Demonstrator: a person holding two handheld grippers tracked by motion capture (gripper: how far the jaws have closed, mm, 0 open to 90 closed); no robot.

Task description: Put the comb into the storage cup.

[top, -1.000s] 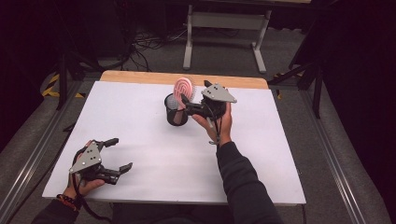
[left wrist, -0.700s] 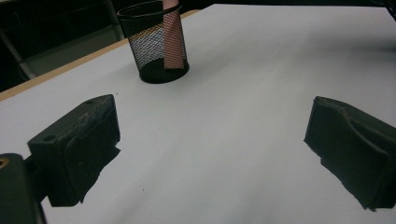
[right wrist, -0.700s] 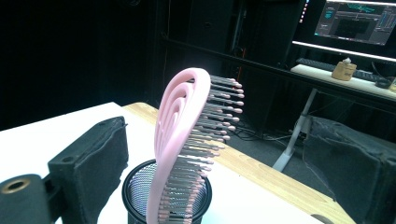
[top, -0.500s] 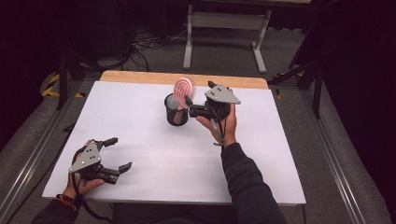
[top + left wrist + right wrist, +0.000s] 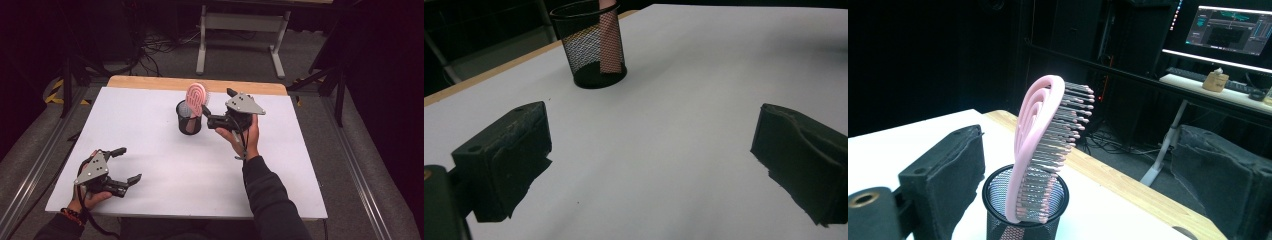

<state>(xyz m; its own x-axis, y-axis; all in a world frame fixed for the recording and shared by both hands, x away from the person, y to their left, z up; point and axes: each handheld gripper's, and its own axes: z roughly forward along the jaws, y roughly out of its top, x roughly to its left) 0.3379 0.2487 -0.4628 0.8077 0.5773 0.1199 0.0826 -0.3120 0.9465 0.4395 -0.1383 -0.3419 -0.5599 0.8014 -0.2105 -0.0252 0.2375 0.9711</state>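
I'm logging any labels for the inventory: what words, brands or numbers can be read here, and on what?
No text can be read.
Monitor: its screen shows coloured panels and lines, too small and blurred to read.
Pink hairbrush: no print visible.
Black mesh cup: no label visible.
Grey plate on the right tool: no marking visible.

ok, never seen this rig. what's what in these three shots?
No robot arm: a person holds a two-fingered hand tool in each hand. The high view looks down on a white table. The other two come from cameras riding on each tool, looking along its black fingers. The left gripper rests near the table's front, open, holding nothing. The right gripper is open beside a black mesh cup; its own view puts the cup between its fingers. A pink hairbrush stands handle-down in the cup.
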